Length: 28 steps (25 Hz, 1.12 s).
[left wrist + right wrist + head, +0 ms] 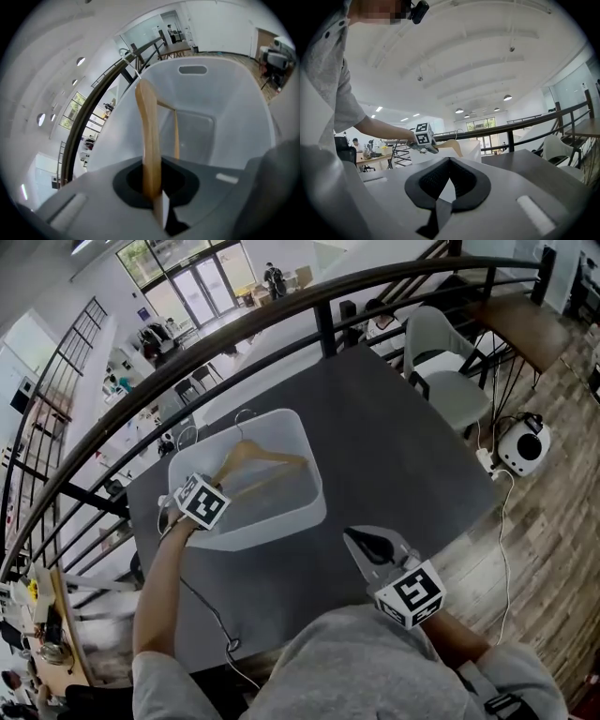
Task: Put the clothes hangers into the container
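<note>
Wooden hanger (150, 136) is pinched tight in the left gripper (157, 190), inside the white container (310, 468). The right gripper (440, 199) is closed on nothing, over the table (394, 442).

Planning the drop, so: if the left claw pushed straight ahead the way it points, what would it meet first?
Probably the inner wall of the white plastic container: the left claw, shut on the wooden clothes hanger, points into it, though depth is unclear.

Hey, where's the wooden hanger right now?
Head view, left side: the wooden hanger is in the white container on the dark table, one end clamped in the left tool.
</note>
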Tool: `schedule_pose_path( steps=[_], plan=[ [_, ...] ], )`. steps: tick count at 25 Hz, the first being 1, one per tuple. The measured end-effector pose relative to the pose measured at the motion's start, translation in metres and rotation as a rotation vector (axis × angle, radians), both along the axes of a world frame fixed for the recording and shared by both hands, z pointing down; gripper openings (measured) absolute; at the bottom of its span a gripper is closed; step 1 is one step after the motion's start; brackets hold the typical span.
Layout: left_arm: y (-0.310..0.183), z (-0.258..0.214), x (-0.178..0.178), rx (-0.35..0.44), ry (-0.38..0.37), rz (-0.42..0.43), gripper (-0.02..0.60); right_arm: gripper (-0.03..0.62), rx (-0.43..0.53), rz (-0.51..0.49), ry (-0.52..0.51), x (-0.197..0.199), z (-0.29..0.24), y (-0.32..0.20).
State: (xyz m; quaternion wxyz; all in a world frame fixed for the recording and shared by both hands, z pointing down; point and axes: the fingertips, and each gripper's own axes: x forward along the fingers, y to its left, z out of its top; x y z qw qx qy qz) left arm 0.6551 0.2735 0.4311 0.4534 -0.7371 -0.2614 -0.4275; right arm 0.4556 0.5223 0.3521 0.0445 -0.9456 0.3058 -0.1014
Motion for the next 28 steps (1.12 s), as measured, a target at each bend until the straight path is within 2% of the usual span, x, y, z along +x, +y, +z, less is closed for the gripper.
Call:
schedule_pose_path(
  steps=[3, 6, 7, 9, 10, 13, 15, 18, 20, 25, 28],
  plan=[
    [-0.014, 0.001, 0.01, 0.079, 0.056, -0.021, 0.009, -0.002, 0.002, -0.001, 0.002, 0.002, -0.003, -0.003],
    [-0.019, 0.004, 0.016, 0.144, 0.105, -0.007, 0.016, -0.002, 0.005, -0.001, 0.007, 0.003, -0.004, -0.003],
    [-0.02, 0.006, 0.015, 0.152, 0.109, 0.003, 0.038, -0.002, 0.005, -0.003, 0.008, 0.002, -0.004, -0.003],
    [-0.021, 0.011, 0.012, 0.15, 0.107, 0.016, 0.155, -0.002, 0.002, -0.006, 0.005, 0.001, -0.003, -0.003],
    [-0.023, 0.012, 0.011, 0.149, 0.109, 0.018, 0.193, -0.002, -0.002, -0.006, 0.003, 0.0, -0.002, -0.003],
    [-0.028, 0.007, 0.011, 0.122, 0.157, 0.014, 0.202, -0.002, -0.016, 0.0, 0.009, 0.002, -0.001, -0.003],
    [-0.025, -0.007, 0.013, 0.051, 0.208, 0.002, 0.202, -0.002, -0.022, 0.009, 0.022, 0.005, -0.004, -0.003],
    [-0.022, -0.032, 0.007, -0.107, 0.265, -0.044, 0.204, -0.002, -0.034, 0.036, 0.037, 0.002, -0.011, -0.001],
    [-0.025, -0.054, -0.003, -0.22, 0.336, -0.078, 0.222, -0.002, -0.045, 0.07, 0.04, -0.002, -0.013, 0.004],
    [-0.035, -0.122, -0.045, -0.47, 0.523, -0.109, 0.183, -0.002, -0.034, 0.15, 0.04, -0.013, -0.026, 0.011],
    [-0.041, -0.152, -0.084, -0.676, 0.583, -0.175, 0.124, -0.002, -0.032, 0.17, 0.046, -0.02, -0.035, 0.01]
  ],
)
